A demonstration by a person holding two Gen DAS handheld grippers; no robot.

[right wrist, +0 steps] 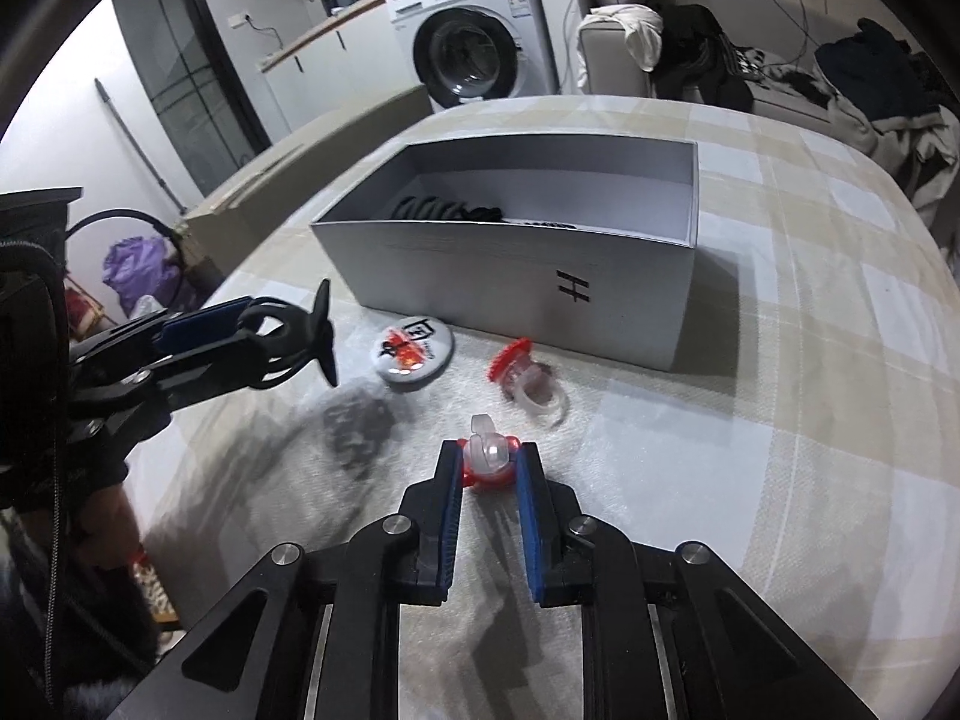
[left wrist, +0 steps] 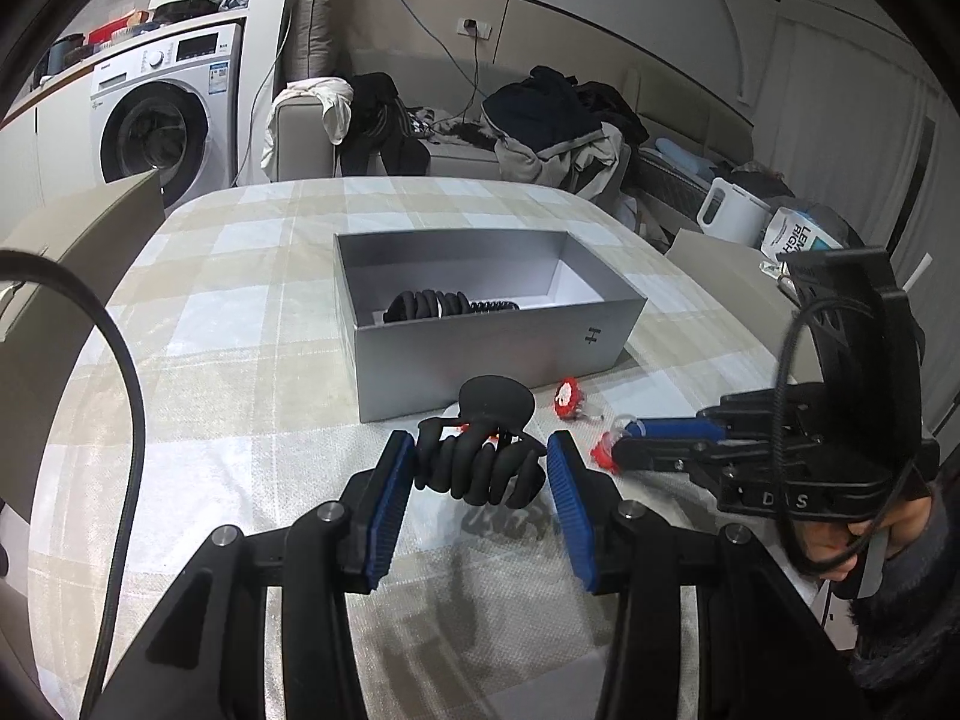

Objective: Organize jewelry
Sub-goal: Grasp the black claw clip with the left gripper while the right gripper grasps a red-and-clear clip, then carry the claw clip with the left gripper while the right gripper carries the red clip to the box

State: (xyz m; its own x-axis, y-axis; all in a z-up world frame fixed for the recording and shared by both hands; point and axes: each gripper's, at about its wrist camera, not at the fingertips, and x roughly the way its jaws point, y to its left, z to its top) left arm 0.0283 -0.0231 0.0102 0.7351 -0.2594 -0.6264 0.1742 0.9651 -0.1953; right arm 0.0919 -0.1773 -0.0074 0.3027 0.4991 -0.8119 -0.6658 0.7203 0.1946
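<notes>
My left gripper [left wrist: 480,468] is shut on a black hair claw clip [left wrist: 480,456] and holds it above the checked tablecloth, in front of the grey open box [left wrist: 480,360]. The box holds black hair ties and a spiral band [left wrist: 444,305]. My right gripper [right wrist: 489,462] is shut on a red and clear plastic ring [right wrist: 487,457] low over the cloth. A second red and clear ring [right wrist: 525,378] lies near the box front. A round white badge [right wrist: 411,351] lies left of it. The left gripper also shows in the right wrist view [right wrist: 258,330].
The table [left wrist: 210,390] has a rounded far edge. A cardboard box [left wrist: 72,252] stands at its left. A sofa with piled clothes [left wrist: 540,114] and a washing machine [left wrist: 162,120] are behind. A white jug [left wrist: 729,210] sits at the right.
</notes>
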